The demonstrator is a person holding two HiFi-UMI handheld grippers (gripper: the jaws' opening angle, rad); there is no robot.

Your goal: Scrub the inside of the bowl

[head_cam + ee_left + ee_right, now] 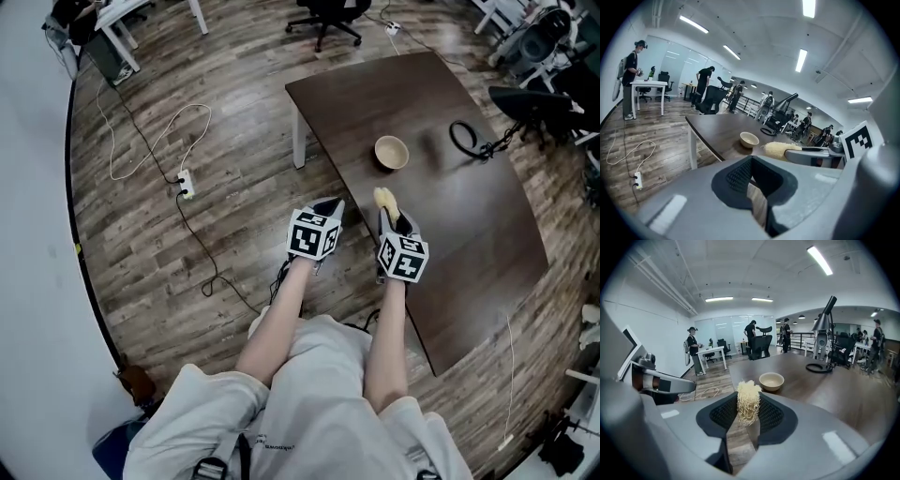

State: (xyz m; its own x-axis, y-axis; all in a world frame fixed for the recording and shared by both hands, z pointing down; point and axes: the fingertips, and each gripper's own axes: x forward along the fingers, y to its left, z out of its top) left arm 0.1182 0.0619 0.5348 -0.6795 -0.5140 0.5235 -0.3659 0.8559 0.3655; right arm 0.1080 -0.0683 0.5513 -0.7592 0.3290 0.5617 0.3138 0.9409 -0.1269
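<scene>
A small beige bowl (391,152) stands upright on the dark brown table (487,244), towards its far left part. My right gripper (389,214) hovers over the table's left edge, nearer to me than the bowl, shut on a pale yellow fibrous scrubber (384,198). In the right gripper view the scrubber (748,401) sticks up between the pads, with the bowl (771,380) just beyond. My left gripper (330,204) hangs over the floor left of the table, shut, nothing between its jaws. The left gripper view shows the bowl (749,139) and the scrubber (777,149) to its right.
A black ring-shaped lamp base with a cable (466,138) lies on the table right of the bowl. A white cable and power strip (187,184) trail across the wood floor at left. An office chair (323,14) stands beyond the table. Several people stand at far desks.
</scene>
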